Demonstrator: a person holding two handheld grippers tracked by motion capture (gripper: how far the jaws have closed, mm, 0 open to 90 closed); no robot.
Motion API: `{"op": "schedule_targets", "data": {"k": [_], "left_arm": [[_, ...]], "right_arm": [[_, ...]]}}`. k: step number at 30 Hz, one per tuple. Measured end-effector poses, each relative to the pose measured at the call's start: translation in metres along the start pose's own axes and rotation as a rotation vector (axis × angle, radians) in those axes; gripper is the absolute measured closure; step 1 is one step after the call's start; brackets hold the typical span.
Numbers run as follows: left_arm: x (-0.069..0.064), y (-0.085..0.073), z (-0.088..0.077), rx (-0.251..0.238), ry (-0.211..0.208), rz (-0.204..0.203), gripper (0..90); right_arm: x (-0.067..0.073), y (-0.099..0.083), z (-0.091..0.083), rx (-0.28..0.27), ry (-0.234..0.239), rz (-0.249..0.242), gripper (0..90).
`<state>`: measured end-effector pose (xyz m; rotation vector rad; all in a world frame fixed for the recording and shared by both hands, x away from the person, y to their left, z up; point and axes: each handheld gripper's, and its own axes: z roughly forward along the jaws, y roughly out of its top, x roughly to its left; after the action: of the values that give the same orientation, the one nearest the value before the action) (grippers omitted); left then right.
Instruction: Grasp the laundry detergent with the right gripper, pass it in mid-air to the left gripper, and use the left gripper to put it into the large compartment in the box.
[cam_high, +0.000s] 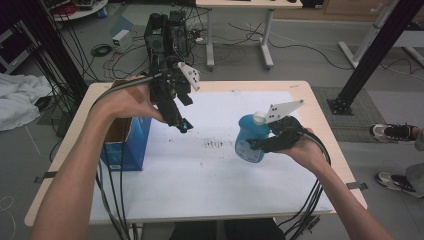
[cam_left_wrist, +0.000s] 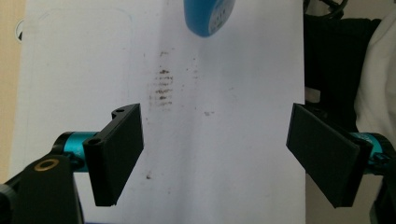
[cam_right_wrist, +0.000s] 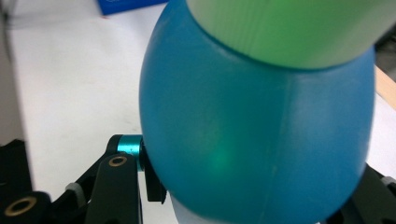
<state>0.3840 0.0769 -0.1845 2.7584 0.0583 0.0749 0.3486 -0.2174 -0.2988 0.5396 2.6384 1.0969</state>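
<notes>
Forearms enter from the bottom edge of the high view, and my right gripper (cam_high: 260, 144) has its jaws clamped on the blue bottle (cam_high: 251, 137), holding it over the right half of the white sheet (cam_high: 210, 175); from this angle I cannot tell whether its base touches the sheet. In the right gripper view the bottle's rounded blue body (cam_right_wrist: 261, 135) bulges between the jaws, pale cap (cam_right_wrist: 289, 28) at the top, so its long axis runs roughly upright, tilted a little. My left gripper (cam_high: 181, 124) hangs over the sheet's left part, beside the open blue box (cam_high: 131, 145) standing at the table's left edge; its jaws stand wide apart with nothing between them, and the left gripper view looks down past them onto the smudged marks (cam_left_wrist: 161, 86) on the sheet. Key relation: the box lies well apart from the bottle, across the sheet to the left, with the empty left gripper between the two. If the bottle is bound for the box, I judge the move needs a leftward carry over the marks, clearing the box's rim.
</notes>
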Motion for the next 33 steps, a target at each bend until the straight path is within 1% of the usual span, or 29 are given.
{"op": "schedule_targets", "data": {"k": [1,2,4,5,6,7,8,9,10,11,12,13,14,15,16,17,19,20,21,24,26,27,28,29,30,31,32,33], "left_arm": [[0.000,0.003,0.001,0.003,-0.001,0.005,18.9],[0.001,0.005,0.003,-0.002,-0.005,0.014,18.9],[0.001,0.010,0.007,-0.011,-0.013,0.020,18.9],[0.001,0.012,0.009,-0.019,-0.016,0.022,18.9],[0.002,0.015,0.010,-0.020,-0.020,0.032,18.9],[0.001,0.018,0.012,-0.020,-0.023,0.032,18.9],[0.001,0.020,0.014,-0.023,-0.029,0.037,18.9],[0.000,0.023,0.017,-0.037,-0.036,0.040,18.9],[-0.001,0.025,0.018,-0.034,-0.040,0.044,18.9],[-0.002,0.027,0.020,-0.042,-0.049,0.048,18.9],[-0.003,0.029,0.022,-0.043,-0.055,0.054,18.9],[-0.005,0.031,0.024,-0.047,-0.054,0.054,18.9],[-0.006,0.033,0.026,-0.049,-0.061,0.054,18.9],[-0.007,0.034,0.028,-0.047,-0.065,0.055,18.9],[-0.009,0.036,0.030,-0.046,-0.069,0.057,18.9],[-0.009,0.037,0.033,-0.043,-0.069,0.064,18.9],[-0.009,0.040,0.039,-0.039,-0.074,0.063,18.9],[-0.010,0.040,0.042,-0.041,-0.074,0.062,18.9],[-0.010,0.041,0.045,-0.047,-0.078,0.059,18.9],[-0.012,0.045,0.051,-0.051,-0.085,0.061,18.9],[-0.013,0.047,0.054,-0.049,-0.089,0.064,18.9],[-0.013,0.049,0.055,-0.047,-0.087,0.073,18.9],[-0.015,0.050,0.056,-0.048,-0.092,0.060,18.9],[-0.015,0.051,0.057,-0.048,-0.092,0.063,18.9],[-0.015,0.053,0.058,-0.050,-0.090,0.071,18.9],[-0.015,0.054,0.059,-0.054,-0.089,0.071,18.9],[-0.015,0.054,0.060,-0.059,-0.087,0.075,18.9],[-0.015,0.055,0.061,-0.060,-0.088,0.077,18.9]], "right_arm": [[0.001,0.003,0.001,-0.001,0.026,-0.018,45.5],[0.001,0.005,0.002,-0.009,0.034,-0.049,45.5],[0.003,0.011,0.005,-0.016,0.078,-0.092,45.5],[0.004,0.013,0.006,-0.017,0.093,-0.109,45.5],[0.006,0.016,0.008,-0.017,0.115,-0.119,45.5],[0.007,0.018,0.009,-0.016,0.133,-0.136,45.5],[0.008,0.021,0.011,-0.020,0.147,-0.148,45.5],[0.009,0.023,0.012,-0.018,0.157,-0.154,45.5],[0.010,0.026,0.014,-0.019,0.174,-0.179,45.5],[0.011,0.027,0.016,-0.010,0.172,-0.169,45.5],[0.011,0.028,0.018,-0.003,0.180,-0.196,45.5],[0.013,0.030,0.021,-0.007,0.183,-0.195,45.5],[0.015,0.031,0.023,0.000,0.185,-0.182,45.5],[0.016,0.032,0.024,0.002,0.190,-0.188,45.5],[0.016,0.033,0.026,-0.002,0.194,-0.211,45.5],[0.018,0.033,0.027,0.012,0.216,-0.198,45.5],[0.019,0.035,0.029,0.001,0.219,-0.194,45.5],[0.018,0.036,0.030,-0.010,0.218,-0.210,45.5],[0.020,0.036,0.029,0.004,0.226,-0.182,45.5],[0.019,0.039,0.031,-0.011,0.219,-0.206,45.5],[0.019,0.039,0.031,-0.012,0.216,-0.201,45.4],[0.019,0.039,0.031,-0.009,0.211,-0.201,45.4],[0.019,0.039,0.031,-0.011,0.214,-0.199,45.3],[0.019,0.039,0.031,-0.013,0.210,-0.202,45.4],[0.020,0.039,0.031,0.005,0.228,-0.187,45.4],[0.019,0.039,0.031,-0.004,0.236,-0.205,45.4],[0.020,0.039,0.031,-0.002,0.238,-0.197,45.3],[0.019,0.040,0.031,-0.013,0.235,-0.211,45.4]]}}
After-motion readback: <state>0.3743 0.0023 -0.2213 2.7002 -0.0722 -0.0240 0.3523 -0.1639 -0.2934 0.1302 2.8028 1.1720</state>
